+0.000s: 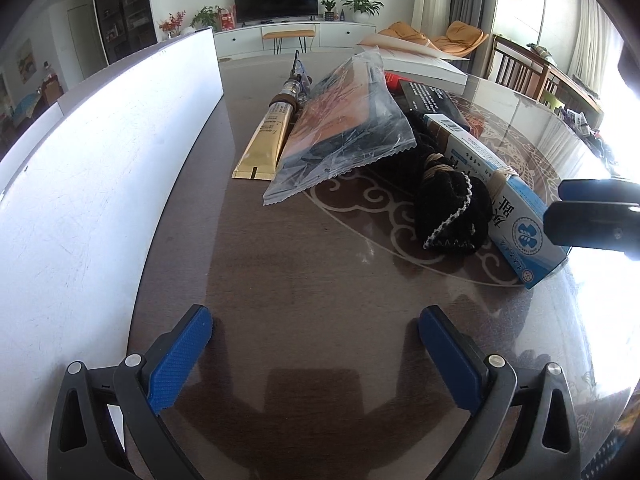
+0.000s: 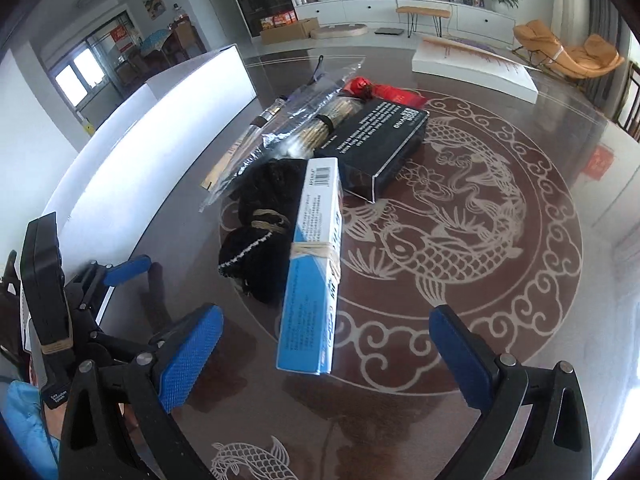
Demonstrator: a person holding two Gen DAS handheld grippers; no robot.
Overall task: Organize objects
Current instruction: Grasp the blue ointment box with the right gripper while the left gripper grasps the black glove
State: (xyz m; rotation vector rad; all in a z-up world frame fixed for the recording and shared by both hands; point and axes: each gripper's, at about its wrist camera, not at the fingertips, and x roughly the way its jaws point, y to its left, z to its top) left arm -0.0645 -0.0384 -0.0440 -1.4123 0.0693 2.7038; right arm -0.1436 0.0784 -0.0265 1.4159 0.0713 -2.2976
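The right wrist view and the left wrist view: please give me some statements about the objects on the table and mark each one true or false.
1. The right gripper is shut on the blue and white box. False: its jaws stand wide open, with the box's near end between them, not clamped.
2. A rubber band wraps the blue and white box. True.
3. The black fabric pouch lies beside the blue and white box, on its left. True.
4. The left gripper holds the gold tube. False: it is open with nothing between its fingers, and the tube lies farther off.
5. The black box stands upright. False: it lies flat.
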